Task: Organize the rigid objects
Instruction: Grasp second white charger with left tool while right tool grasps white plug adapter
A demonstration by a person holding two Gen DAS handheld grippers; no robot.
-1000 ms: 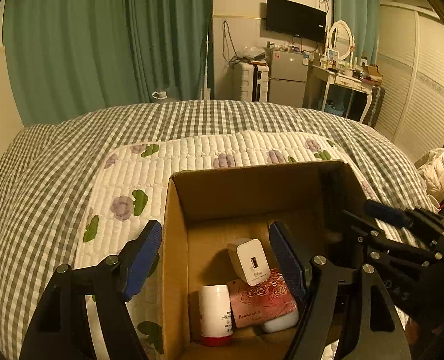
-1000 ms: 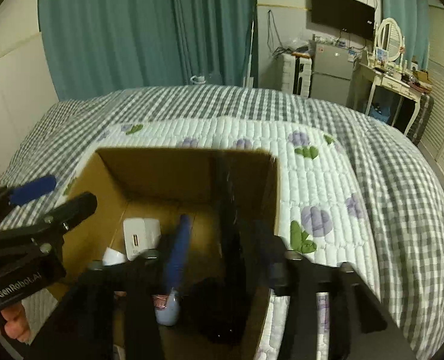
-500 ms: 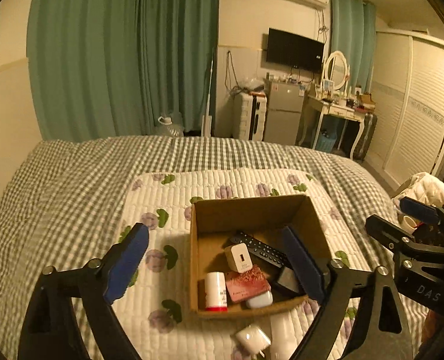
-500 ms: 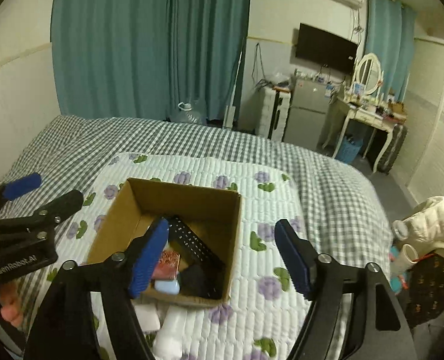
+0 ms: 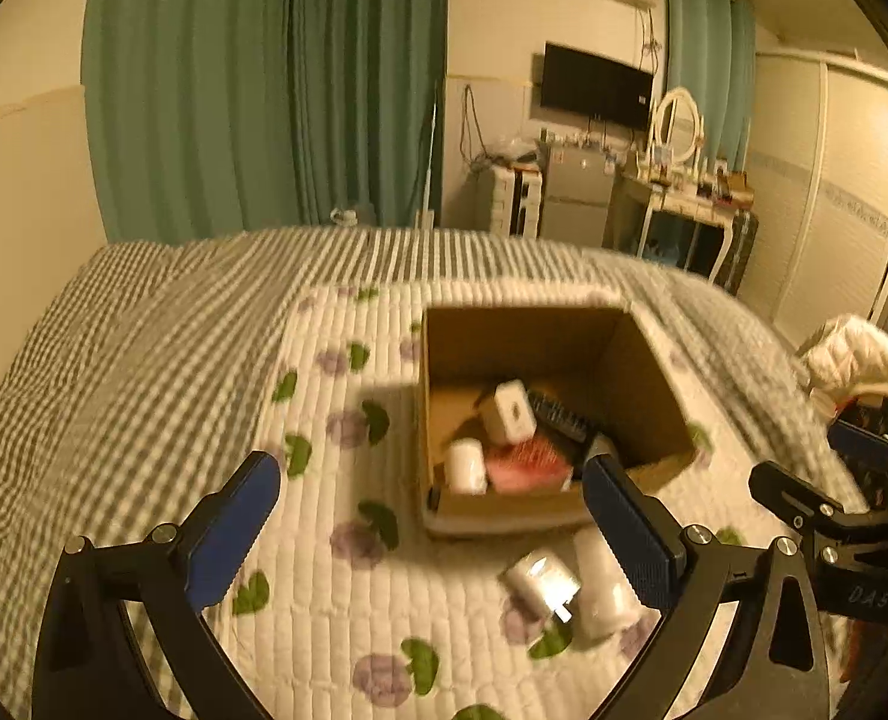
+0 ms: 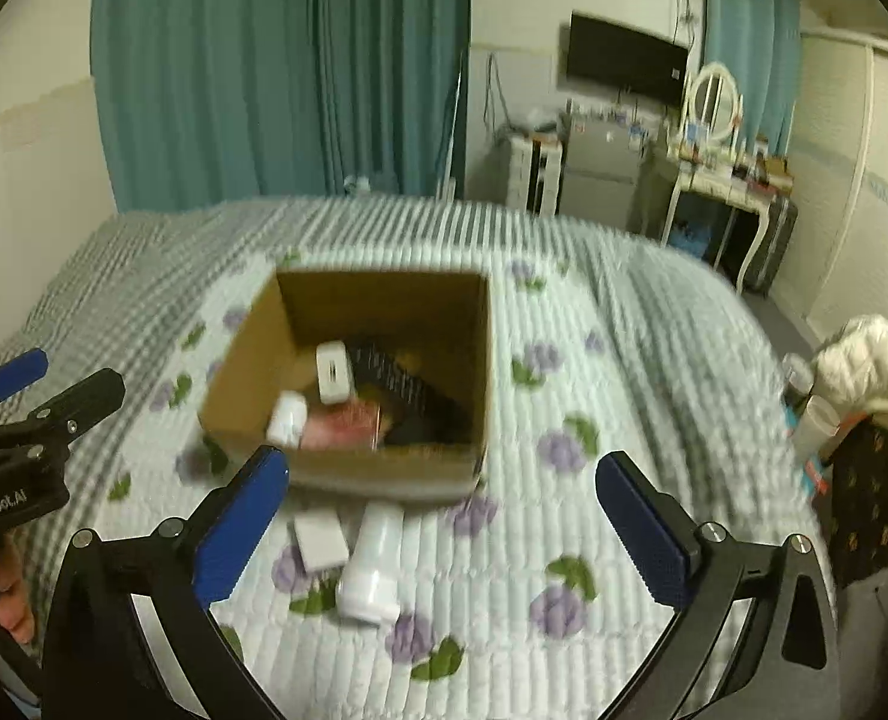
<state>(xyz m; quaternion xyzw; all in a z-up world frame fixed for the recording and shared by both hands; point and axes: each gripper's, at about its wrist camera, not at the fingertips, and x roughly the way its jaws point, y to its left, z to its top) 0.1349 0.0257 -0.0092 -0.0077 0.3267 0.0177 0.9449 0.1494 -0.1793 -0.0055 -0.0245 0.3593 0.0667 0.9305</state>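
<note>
An open cardboard box (image 5: 654, 372) (image 6: 246, 372) stands on the quilted bed. It holds a white charger (image 5: 509, 411) (image 6: 334, 370), a white bottle (image 5: 465, 465) (image 6: 288, 417), a pink packet (image 5: 522, 463) (image 6: 342, 427) and a black remote (image 5: 561, 420) (image 6: 396, 372). In front of the box lie a white plug (image 5: 541, 577) (image 6: 320, 541) and a white bottle (image 5: 601, 583) (image 6: 373, 565) on its side. My left gripper (image 5: 432, 534) is open and empty, above the quilt. My right gripper (image 6: 441, 531) is open and empty, above the loose white bottle.
The floral quilt (image 5: 336, 540) lies over a checked blanket (image 5: 114, 348). A white jacket (image 6: 864, 360) hangs at the bed's right side. Green curtains, a fridge and a dressing table stand beyond the bed.
Both grippers have pulled back and up from the box. The black remote was let go into the box. The plug and the lying bottle have come into view in front of it.
</note>
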